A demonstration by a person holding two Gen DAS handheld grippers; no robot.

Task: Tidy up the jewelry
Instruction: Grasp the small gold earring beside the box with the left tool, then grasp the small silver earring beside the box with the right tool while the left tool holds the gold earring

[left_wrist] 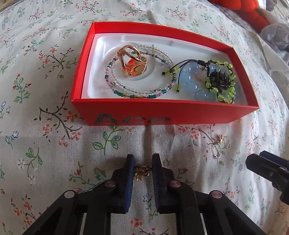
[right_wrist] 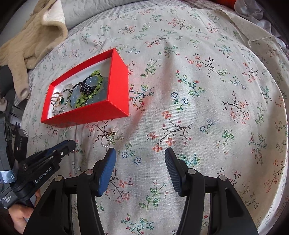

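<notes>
A red box (left_wrist: 162,112) with a white liner lies on the floral cloth and holds a gold ring (left_wrist: 132,61), a thin bead necklace (left_wrist: 142,94), a blue bead bracelet (left_wrist: 193,81) and a green bead bracelet (left_wrist: 224,85). My left gripper (left_wrist: 143,167) is shut on a small gold ring (left_wrist: 141,172), just in front of the box. A gold earring and a small bead ring (left_wrist: 218,146) lie on the cloth to its right, also in the right wrist view (right_wrist: 108,138). My right gripper (right_wrist: 140,156) is open and empty over the cloth. The box (right_wrist: 117,101) lies to its upper left.
A floral cloth (right_wrist: 198,108) covers the surface. A beige garment (right_wrist: 32,39) lies at the far left behind the box. An orange plush thing (left_wrist: 252,10) and grey fabric (left_wrist: 276,34) sit at the back right.
</notes>
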